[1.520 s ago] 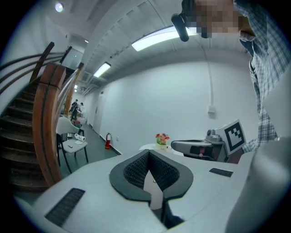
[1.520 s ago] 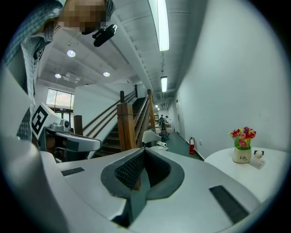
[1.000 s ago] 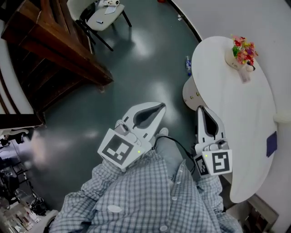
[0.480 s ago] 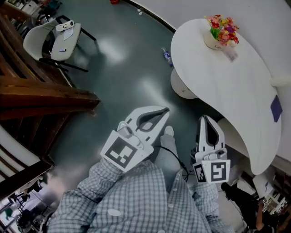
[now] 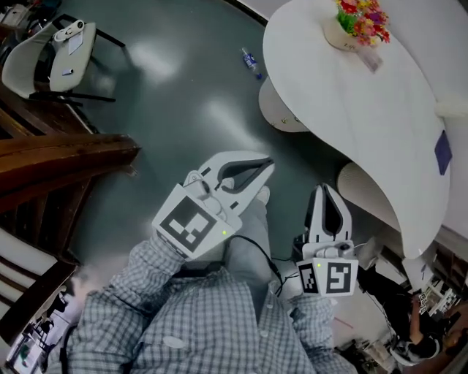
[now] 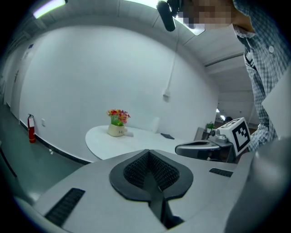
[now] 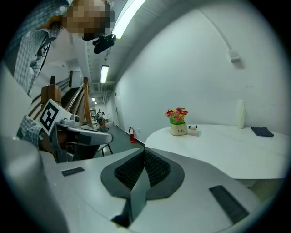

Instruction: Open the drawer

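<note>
**Both grippers shut and empty beside a white table**

Held the left gripper (image 5: pixel 268 166) and the right gripper (image 5: pixel 326 188) side by side in front of a checked shirt (image 5: pixel 197 321), above a dark green floor (image 5: pixel 168 95). Showed, in each gripper view, both jaws pressed together pad against pad, with nothing between them. Pointed the left gripper up and rightward in the head view, toward a white table (image 5: pixel 365 109). Pointed the right gripper straight up the picture, with its tip near the table's edge. Found on the table a pot of bright flowers (image 5: pixel 358 18) at the far end and a small dark blue flat thing (image 5: pixel 442 152) near the right edge. Found on the floor a small bottle (image 5: pixel 250 63) near the table's rounded base (image 5: pixel 281 109), a pale chair (image 5: pixel 51 58) at upper left, and dark wooden furniture (image 5: pixel 66 157) along the left side. Could not tell where the drawer was: made out none in any of the three views.
</note>
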`<state>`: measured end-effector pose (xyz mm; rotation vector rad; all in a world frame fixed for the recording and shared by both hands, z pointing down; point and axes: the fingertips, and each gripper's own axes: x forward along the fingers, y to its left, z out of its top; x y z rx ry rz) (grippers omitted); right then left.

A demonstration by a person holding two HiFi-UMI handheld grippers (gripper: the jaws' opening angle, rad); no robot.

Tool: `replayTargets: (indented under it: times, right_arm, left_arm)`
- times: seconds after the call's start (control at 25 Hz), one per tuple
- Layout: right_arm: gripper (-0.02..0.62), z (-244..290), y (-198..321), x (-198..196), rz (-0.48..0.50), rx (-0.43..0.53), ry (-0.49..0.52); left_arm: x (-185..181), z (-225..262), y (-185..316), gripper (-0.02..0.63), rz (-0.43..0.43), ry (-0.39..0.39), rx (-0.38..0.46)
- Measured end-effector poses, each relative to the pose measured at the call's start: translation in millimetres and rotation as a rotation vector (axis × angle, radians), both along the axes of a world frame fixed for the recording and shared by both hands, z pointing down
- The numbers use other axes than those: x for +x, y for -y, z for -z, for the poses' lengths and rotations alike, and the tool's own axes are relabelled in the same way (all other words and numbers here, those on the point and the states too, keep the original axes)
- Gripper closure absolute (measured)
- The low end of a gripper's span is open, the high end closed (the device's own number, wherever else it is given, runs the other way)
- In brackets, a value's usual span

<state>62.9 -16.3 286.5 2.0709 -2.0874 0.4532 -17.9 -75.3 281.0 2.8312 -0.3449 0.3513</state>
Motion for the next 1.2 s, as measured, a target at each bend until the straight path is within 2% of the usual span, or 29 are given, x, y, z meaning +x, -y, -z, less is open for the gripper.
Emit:
replayTargets:
  times: [0.12, 0.32, 0.52, 0.72, 0.96, 1.2]
  right_arm:
    - [0.587, -20.0, 2.8, 2.5, 0.034, -0.039, -0.009]
    - [0.586, -51.4, 3.8, 12.1, 0.054, -0.070, -0.015]
    - [0.586, -85.0, 7.1, 15.2, 0.086, -0.123, -0.011]
    - [0.586, -107.9, 21.9, 26.7, 0.118, -0.122, -0.039]
    - [0.586, -133.7, 29.3, 35.3, 0.147, -0.091, -0.012]
    - [0.586, -168.4, 29.7, 40.7, 0.160, -0.111, -0.015]
  left_arm:
    - [8.9, -17.9, 8.1, 0.601, 0.004, -0.011, -0.036]
    - [19.9, -57.0, 14.9, 0.601, -0.001, 0.037, 0.012]
    - [23.4, -96.8, 16.3, 0.601, 0.035, 0.046, -0.013]
    - [28.1, -129.8, 21.7, 0.601, 0.092, 0.056, -0.025]
    - [29.3, -165.8, 26.3, 0.601, 0.154, 0.053, -0.057]
    - [41.9, -203.7, 35.9, 0.601, 0.198, 0.052, -0.018]
